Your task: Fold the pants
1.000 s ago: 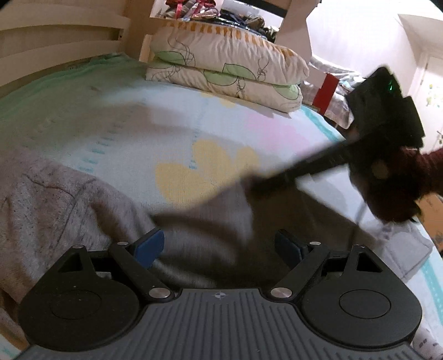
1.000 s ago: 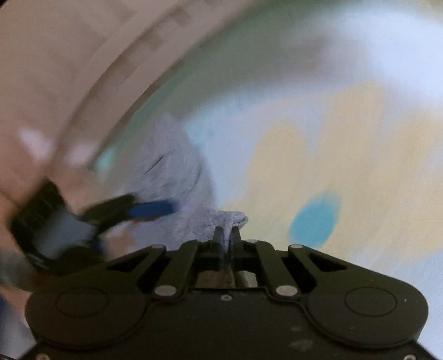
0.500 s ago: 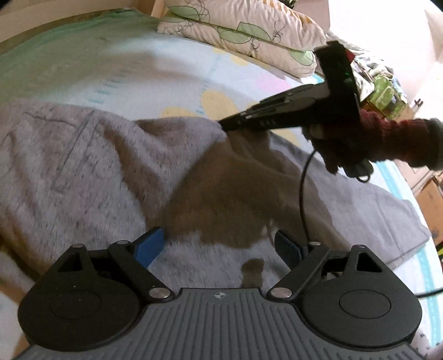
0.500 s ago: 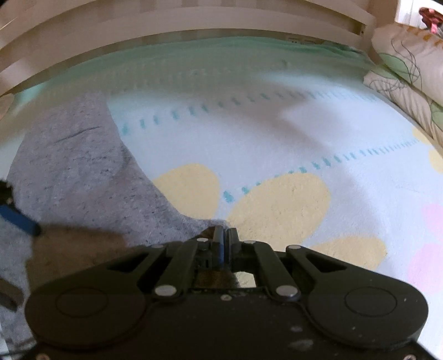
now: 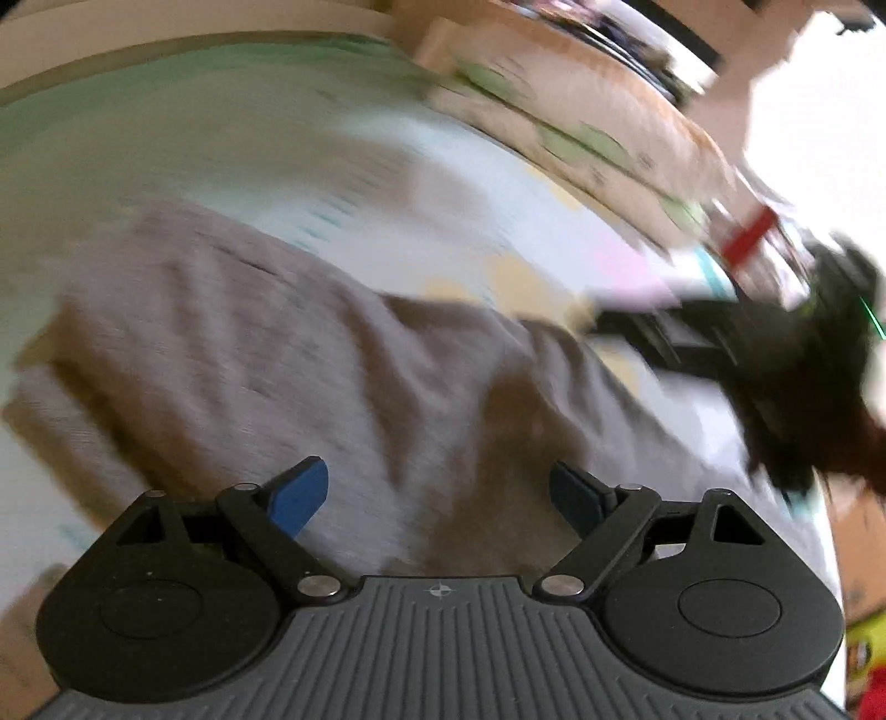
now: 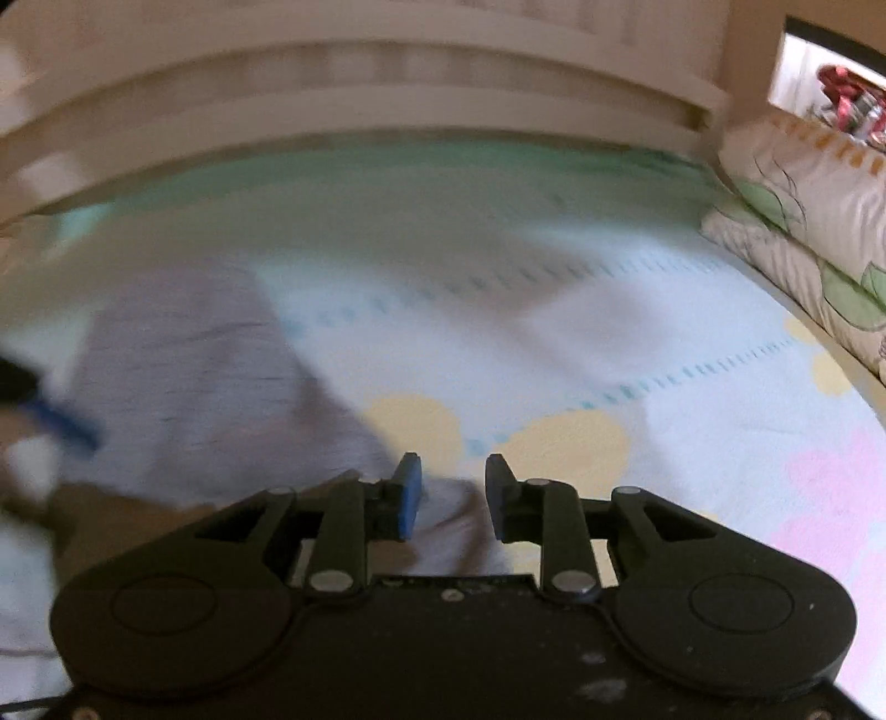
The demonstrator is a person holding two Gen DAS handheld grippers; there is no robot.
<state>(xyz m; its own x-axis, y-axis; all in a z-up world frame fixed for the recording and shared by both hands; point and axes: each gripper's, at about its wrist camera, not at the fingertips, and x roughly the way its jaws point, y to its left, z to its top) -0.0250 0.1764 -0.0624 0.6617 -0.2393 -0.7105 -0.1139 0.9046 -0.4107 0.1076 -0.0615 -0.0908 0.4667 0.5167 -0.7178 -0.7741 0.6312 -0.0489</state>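
Grey fleece pants point(image 5: 310, 354) lie folded over on the bed, blurred by motion. My left gripper point(image 5: 437, 493) is open and empty above the pants. My right gripper point(image 6: 451, 490) is open, with a fold of the grey pants point(image 6: 183, 382) lying loose between and below its fingers. The right gripper also shows as a dark blurred shape at the right of the left wrist view point(image 5: 775, 354). The left gripper's blue fingertip point(image 6: 61, 426) shows at the left edge of the right wrist view.
The bed has a pale sheet with yellow and pink blobs point(image 6: 581, 437). Patterned pillows point(image 6: 803, 221) are stacked at the head. A wooden bed rail point(image 6: 354, 94) runs along the far side. A cluttered shelf point(image 5: 609, 33) stands beyond.
My right gripper has opened and let go of the pants edge it held. Both grippers are moving, so both views are blurred. The left gripper stays open.
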